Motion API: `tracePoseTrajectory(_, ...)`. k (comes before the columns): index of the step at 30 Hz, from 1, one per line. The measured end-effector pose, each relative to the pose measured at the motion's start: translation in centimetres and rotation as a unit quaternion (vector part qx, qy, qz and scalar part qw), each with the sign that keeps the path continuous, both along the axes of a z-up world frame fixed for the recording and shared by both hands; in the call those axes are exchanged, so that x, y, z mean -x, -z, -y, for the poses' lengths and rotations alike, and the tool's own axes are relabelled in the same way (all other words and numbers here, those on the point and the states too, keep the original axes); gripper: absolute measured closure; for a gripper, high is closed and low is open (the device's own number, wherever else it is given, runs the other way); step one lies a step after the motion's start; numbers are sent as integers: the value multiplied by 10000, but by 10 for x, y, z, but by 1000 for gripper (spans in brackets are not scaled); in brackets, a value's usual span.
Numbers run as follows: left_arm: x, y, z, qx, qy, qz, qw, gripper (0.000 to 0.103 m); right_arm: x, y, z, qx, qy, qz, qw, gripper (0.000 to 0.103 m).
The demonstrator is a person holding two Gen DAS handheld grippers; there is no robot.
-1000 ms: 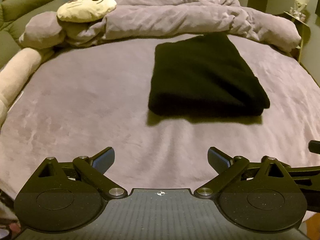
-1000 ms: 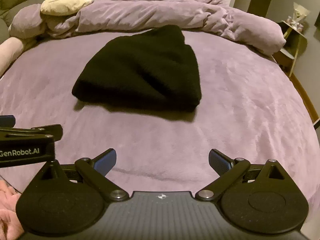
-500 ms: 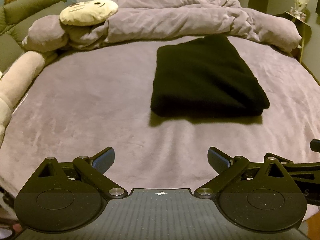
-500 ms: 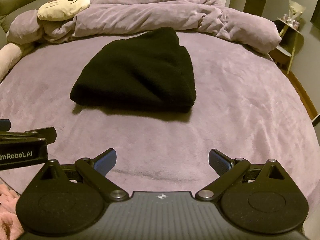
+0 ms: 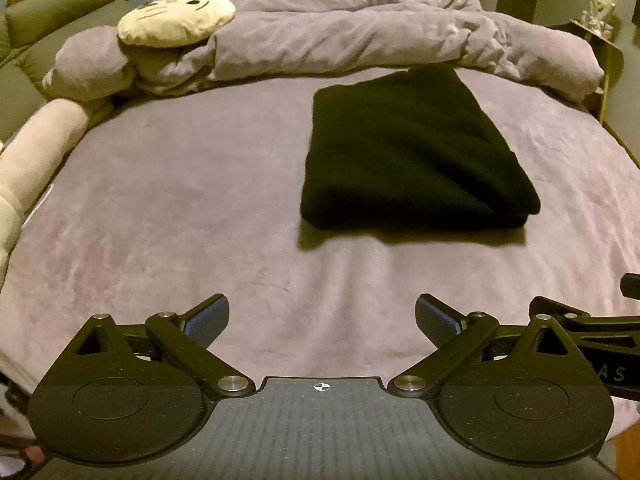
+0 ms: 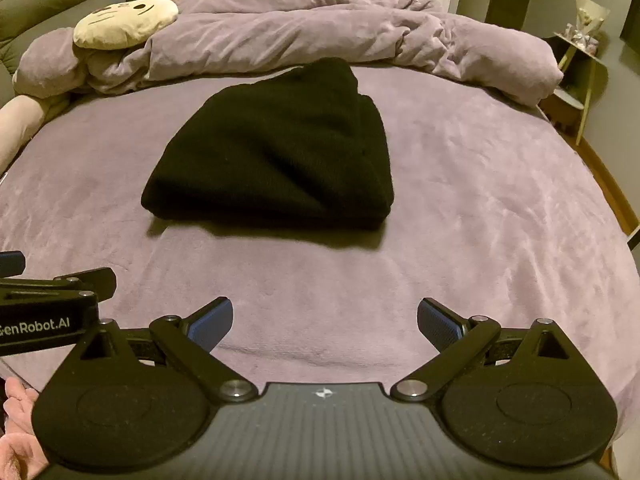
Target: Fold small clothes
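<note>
The black garment (image 5: 412, 152) lies folded into a thick stack on the purple bed (image 5: 180, 208), well apart from both grippers, its long axis running from the near edge toward 12 o'clock and the rumpled duvet (image 5: 360, 36). From the left gripper (image 5: 322, 318) it sits at about 1 o'clock; from the right gripper (image 6: 325, 320) at about 11 o'clock, so it lies between them, neither clearly nearer. Both grippers hover with fingers spread wide, holding nothing, and the fold looks essentially finished.
</note>
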State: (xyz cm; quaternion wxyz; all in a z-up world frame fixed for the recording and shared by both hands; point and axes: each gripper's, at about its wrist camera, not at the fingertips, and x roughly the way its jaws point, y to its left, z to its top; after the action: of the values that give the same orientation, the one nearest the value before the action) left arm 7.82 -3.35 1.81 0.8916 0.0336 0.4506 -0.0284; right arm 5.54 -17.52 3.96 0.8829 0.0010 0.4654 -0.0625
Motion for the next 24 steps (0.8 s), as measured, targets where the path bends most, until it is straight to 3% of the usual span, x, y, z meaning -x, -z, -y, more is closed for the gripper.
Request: tracePoseTrajectory(24, 4, 1, 1, 6, 62, -41, 10000, 1, 3, -2, 2, -73, 95, 83, 9999, 4)
